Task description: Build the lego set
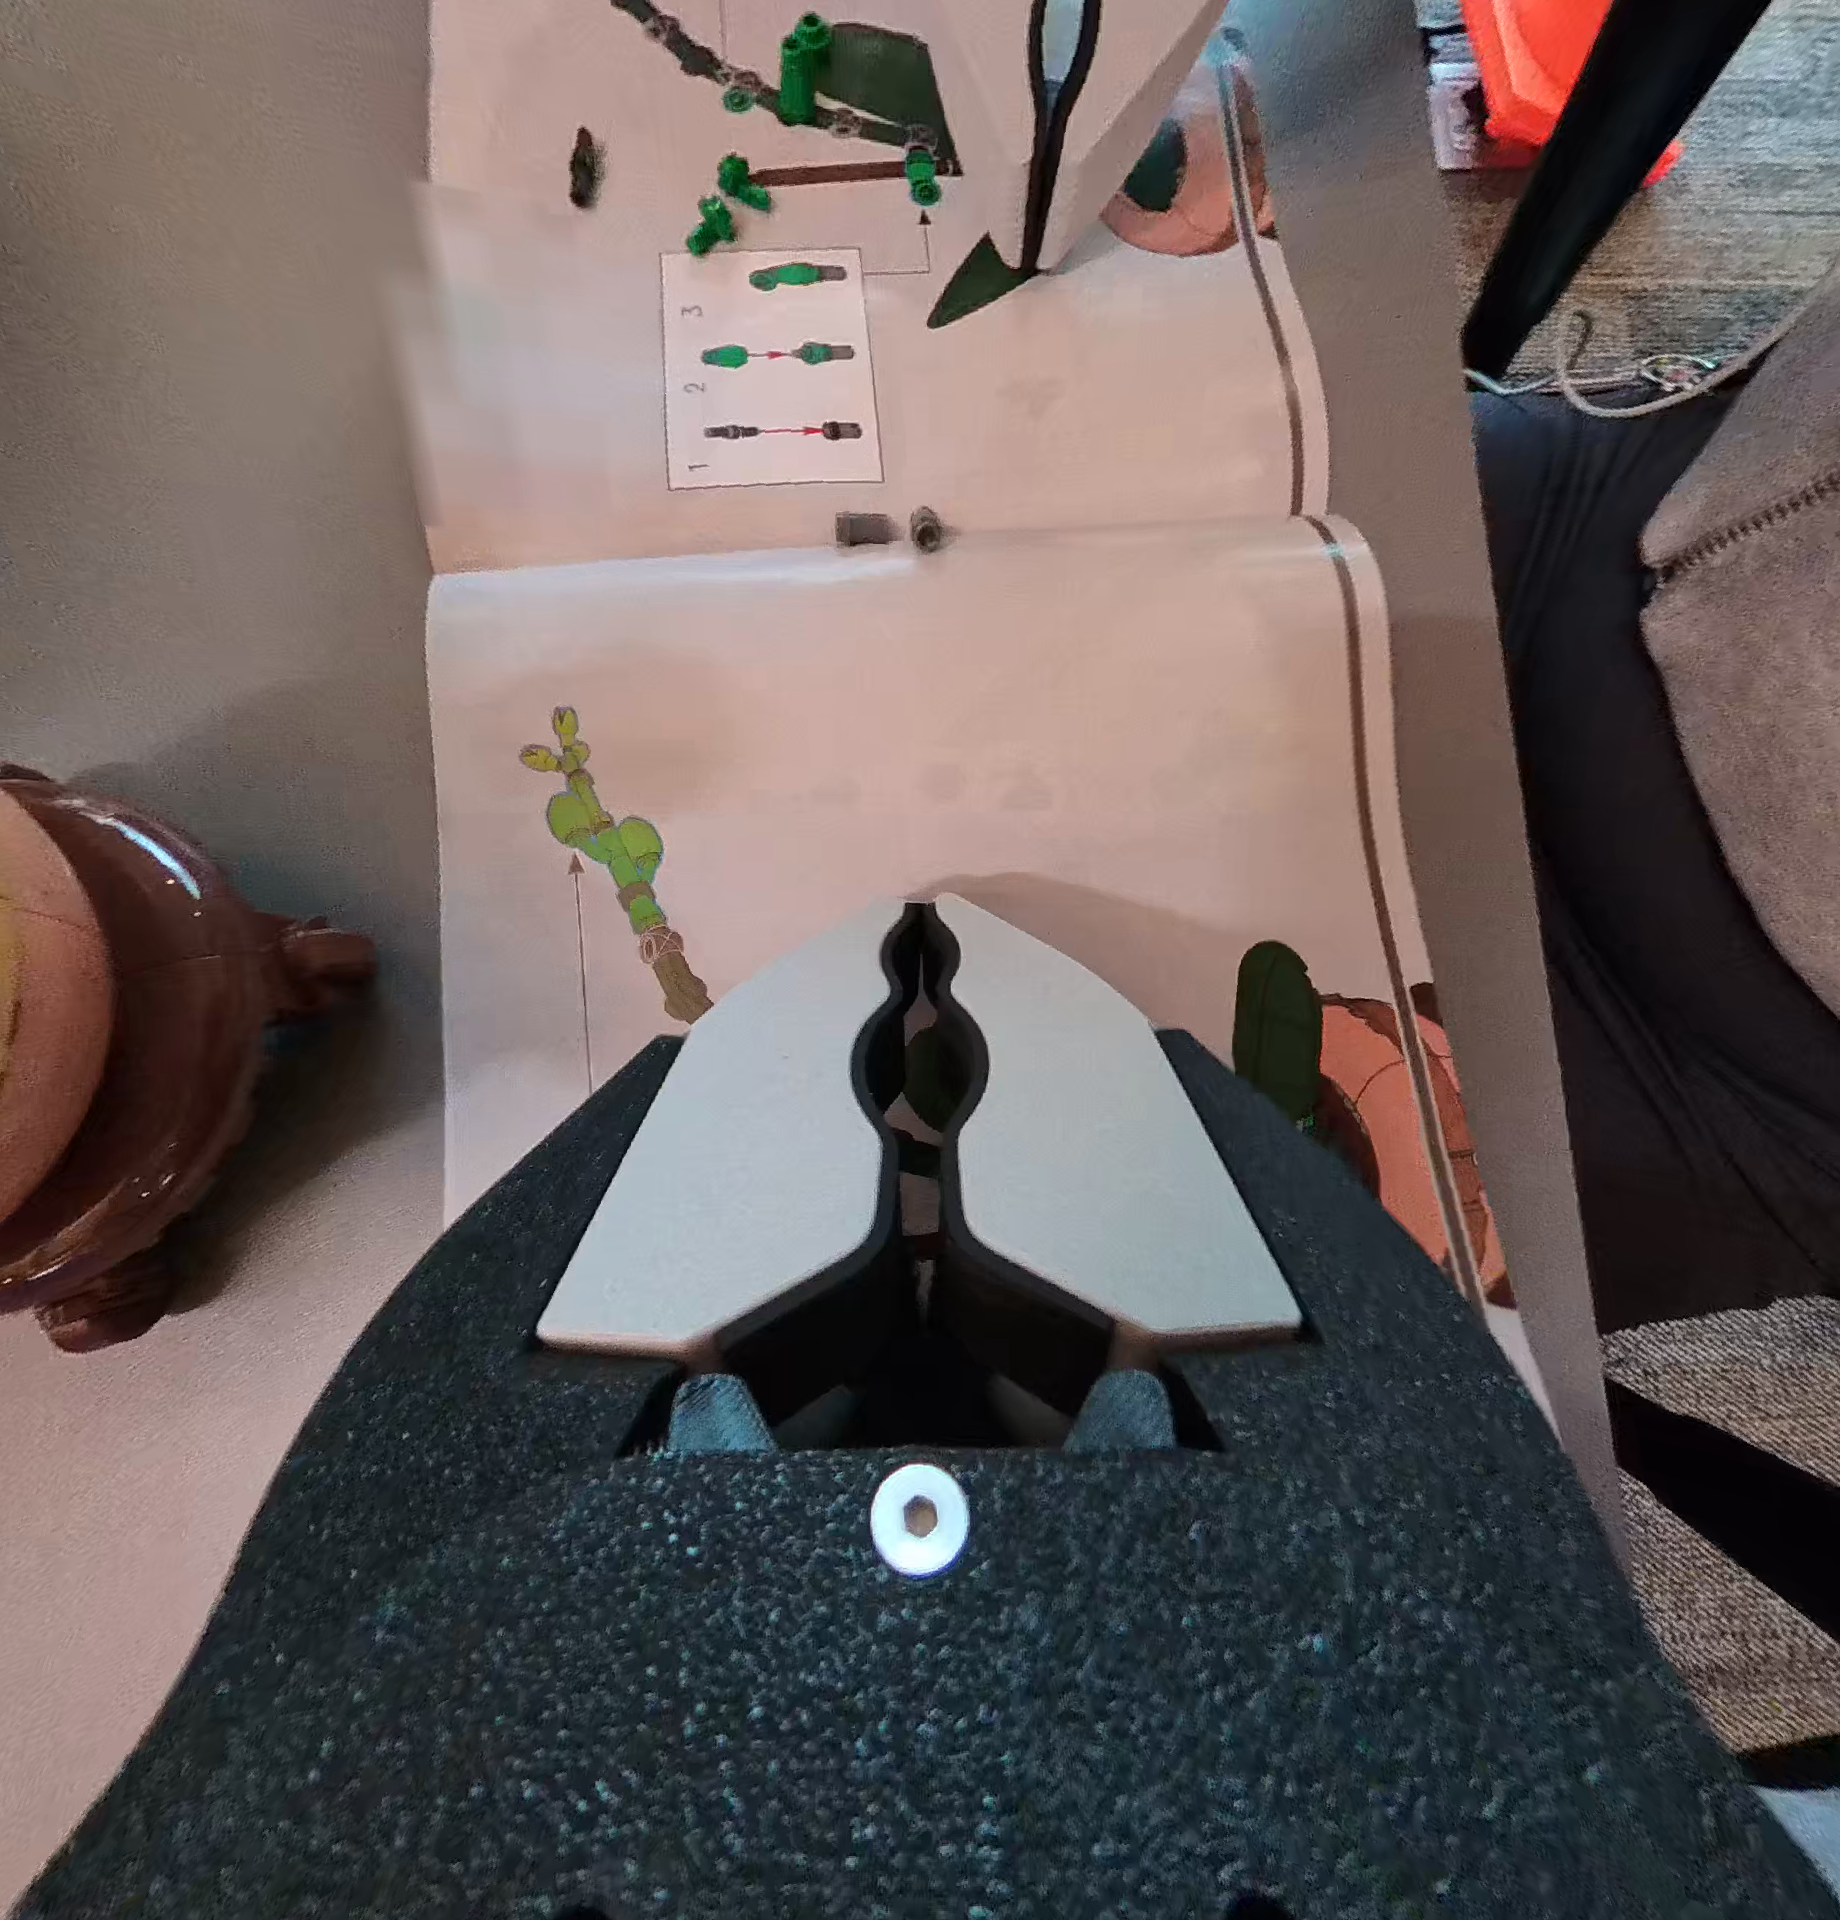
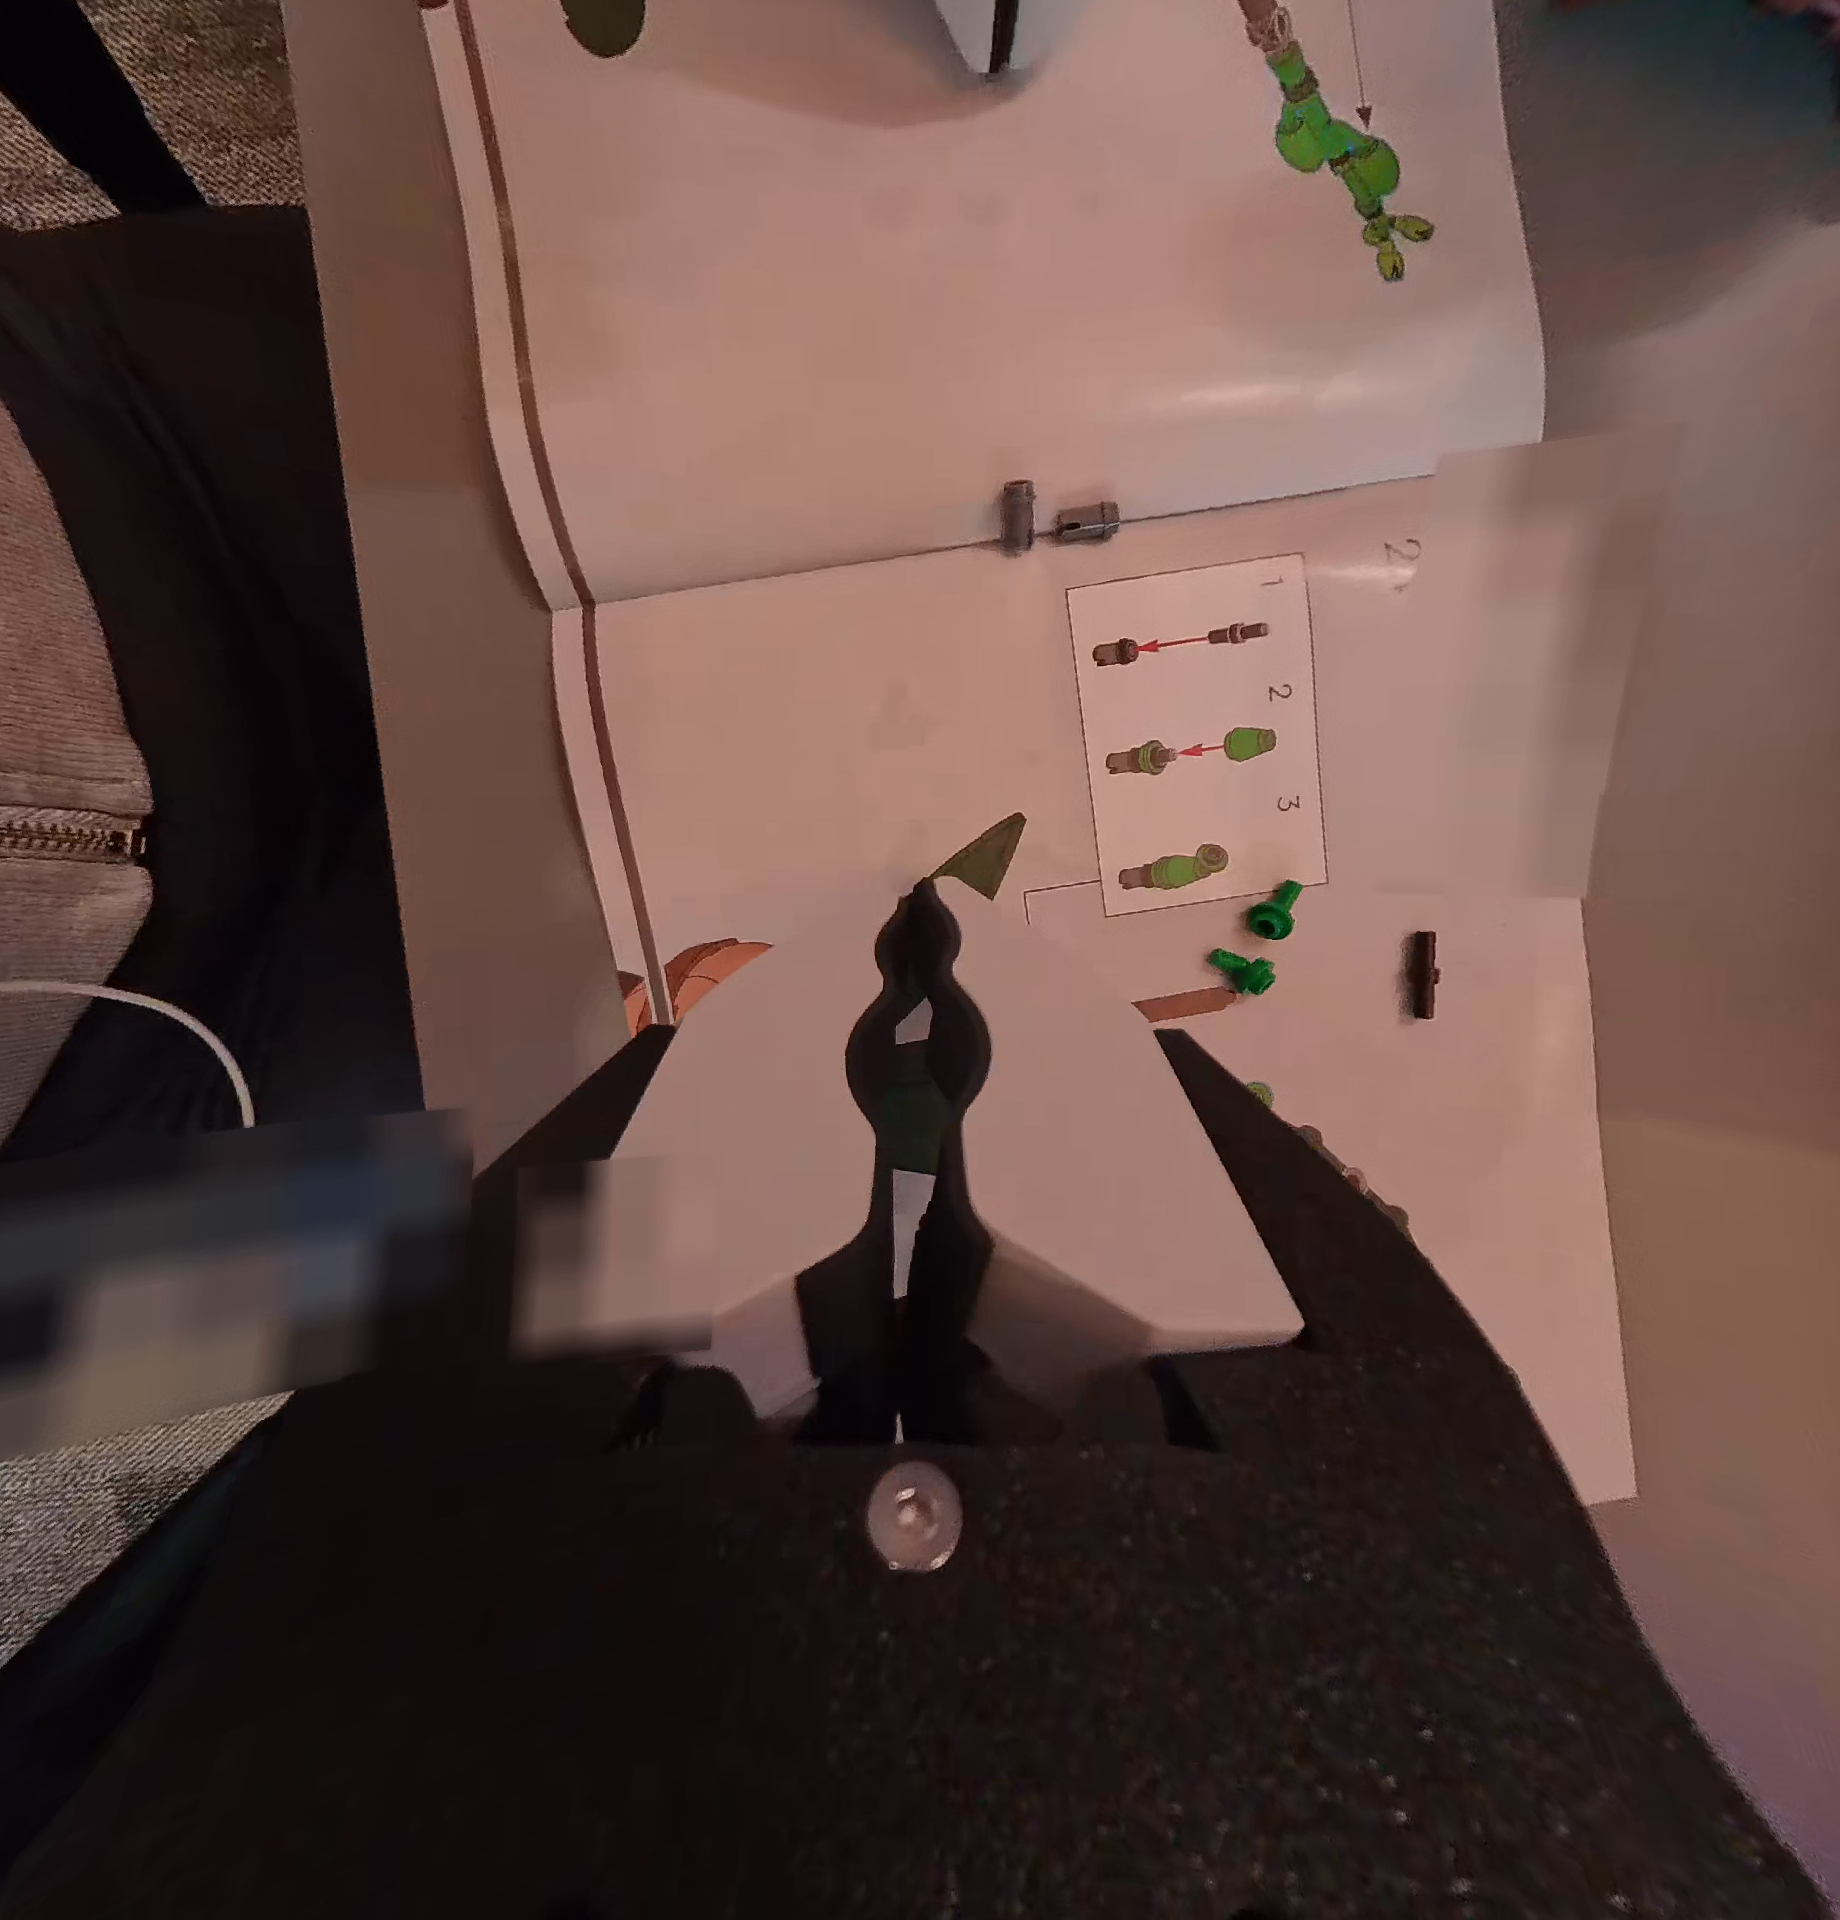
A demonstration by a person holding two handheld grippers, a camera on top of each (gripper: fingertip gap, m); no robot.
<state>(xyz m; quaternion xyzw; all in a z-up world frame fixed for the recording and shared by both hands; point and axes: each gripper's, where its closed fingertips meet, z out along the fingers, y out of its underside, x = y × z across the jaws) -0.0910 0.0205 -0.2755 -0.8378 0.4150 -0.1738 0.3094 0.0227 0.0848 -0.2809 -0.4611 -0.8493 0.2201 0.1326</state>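
Observation:
An open instruction booklet (image 1: 999,675) lies on the pale table and also shows in the right wrist view (image 2: 843,364). My left gripper (image 1: 921,909) is shut just over its near page. My right gripper (image 2: 921,894) is shut with its tips at a printed green leaf (image 2: 983,857). It also shows at the top of the left wrist view (image 1: 1030,265). Two small grey pieces (image 1: 859,528) (image 2: 1018,514) lie on the booklet's spine. Two loose green pieces (image 2: 1271,914) (image 1: 739,182) and a dark pin (image 2: 1423,971) (image 1: 583,166) lie on the far page.
A pot model on a glossy brown saucer (image 1: 168,1091) stands left of the booklet. A person's dark trousers (image 1: 1674,831) and grey cushions (image 1: 1789,675) are past the table's right edge. A white cable (image 2: 168,1018) hangs at the left of the right wrist view. The tips of one gripper are about 15 cm away from the tips of the other.

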